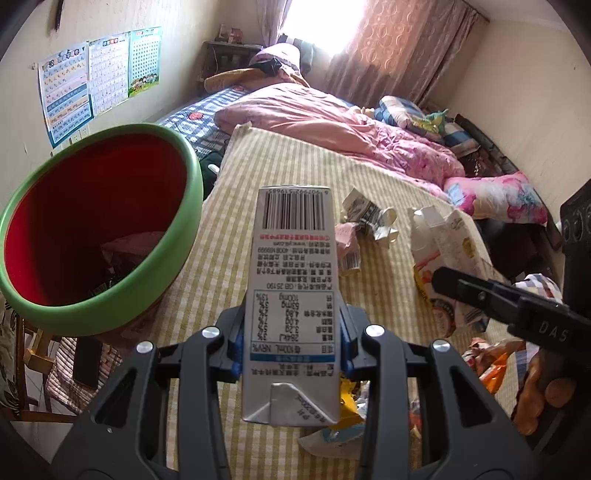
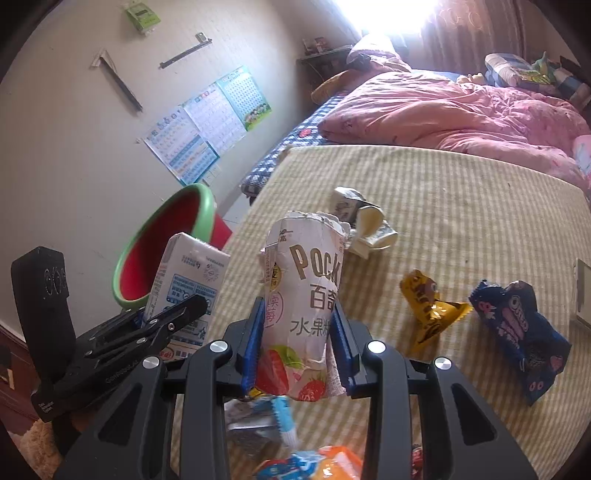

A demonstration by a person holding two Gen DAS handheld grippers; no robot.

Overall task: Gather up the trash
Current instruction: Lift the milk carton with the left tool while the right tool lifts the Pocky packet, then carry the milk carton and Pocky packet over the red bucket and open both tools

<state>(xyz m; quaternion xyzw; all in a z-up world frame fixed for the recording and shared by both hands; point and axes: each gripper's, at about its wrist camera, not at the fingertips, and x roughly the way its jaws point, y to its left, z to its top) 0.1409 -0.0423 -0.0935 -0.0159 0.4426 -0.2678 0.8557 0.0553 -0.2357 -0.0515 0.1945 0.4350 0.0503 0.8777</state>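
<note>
Daylight poured in through the window [image 1: 317, 26] behind the curtain [image 1: 399, 48], blown out to pure white in both views, with glare washing the top of the right wrist view. The room was otherwise evenly lit, with only soft, faint shadows. Fisheye distortion bent the walls [image 2: 74, 147], dark vignettes filled the corners, and distant detail looked soft.

Printed upside down on the milk carton [image 1: 291, 291]: a barcode, "GB 25190", "100mg 13%", "NRV%", the rest too small to read. Across the crushed snack box [image 2: 306, 306]: "POCK", cut off at the edge, above "百奇". On the blue wrapper [image 2: 517, 328]: "OREO". On the other gripper's black body [image 1: 550, 332]: "DAS".
</note>
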